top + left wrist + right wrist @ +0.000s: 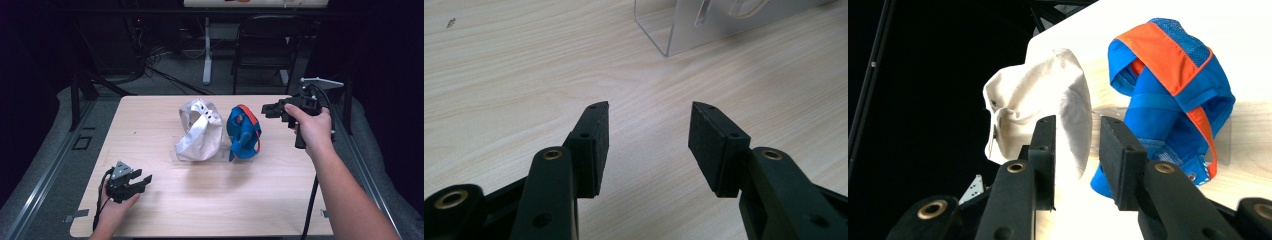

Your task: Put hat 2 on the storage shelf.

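High view — right gripper point(266, 111) parted, empty, near blue cap point(243, 132), left gripper point(143, 181) wide over bare table point(220, 195) edge

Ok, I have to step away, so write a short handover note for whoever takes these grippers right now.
Left gripper: open, holds nothing, low over the table at its near left.
Right gripper: open, holds nothing, raised beside the blue and orange cap.
White cap and blue cap stand side by side on a clear stand mid-table.
Done: both caps appear placed.
Left: nothing obvious; check they sit steady.
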`<act>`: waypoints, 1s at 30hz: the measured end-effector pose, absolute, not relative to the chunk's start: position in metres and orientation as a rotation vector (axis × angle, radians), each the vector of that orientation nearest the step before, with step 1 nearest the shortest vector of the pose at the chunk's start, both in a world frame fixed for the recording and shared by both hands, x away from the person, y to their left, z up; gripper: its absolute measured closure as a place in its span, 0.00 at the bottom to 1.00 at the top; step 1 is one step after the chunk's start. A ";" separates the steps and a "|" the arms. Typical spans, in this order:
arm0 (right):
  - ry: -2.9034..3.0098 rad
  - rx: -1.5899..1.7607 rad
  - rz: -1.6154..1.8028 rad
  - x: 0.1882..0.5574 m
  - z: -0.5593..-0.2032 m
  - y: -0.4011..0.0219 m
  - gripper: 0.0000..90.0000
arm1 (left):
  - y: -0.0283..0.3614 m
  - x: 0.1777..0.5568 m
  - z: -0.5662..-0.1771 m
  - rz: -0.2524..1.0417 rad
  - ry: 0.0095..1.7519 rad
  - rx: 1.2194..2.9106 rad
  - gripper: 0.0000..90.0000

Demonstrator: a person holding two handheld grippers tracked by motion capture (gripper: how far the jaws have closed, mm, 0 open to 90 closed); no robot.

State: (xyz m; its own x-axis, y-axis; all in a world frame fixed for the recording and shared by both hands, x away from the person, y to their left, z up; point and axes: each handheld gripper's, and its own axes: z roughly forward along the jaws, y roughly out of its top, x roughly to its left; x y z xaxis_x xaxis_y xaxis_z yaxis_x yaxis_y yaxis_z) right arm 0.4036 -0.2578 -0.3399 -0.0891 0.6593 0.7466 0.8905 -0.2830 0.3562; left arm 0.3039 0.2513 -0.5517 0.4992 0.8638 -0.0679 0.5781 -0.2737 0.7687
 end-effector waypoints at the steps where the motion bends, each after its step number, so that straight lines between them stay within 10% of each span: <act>1: -1.702 -1.927 -1.311 0.403 -0.340 -0.258 0.76 | 0.251 0.304 -0.552 0.474 1.185 1.976 0.57; 30: -2.045 -1.897 -1.347 0.344 -0.360 -0.259 0.54 | 0.252 0.304 -0.553 0.479 1.189 1.979 0.55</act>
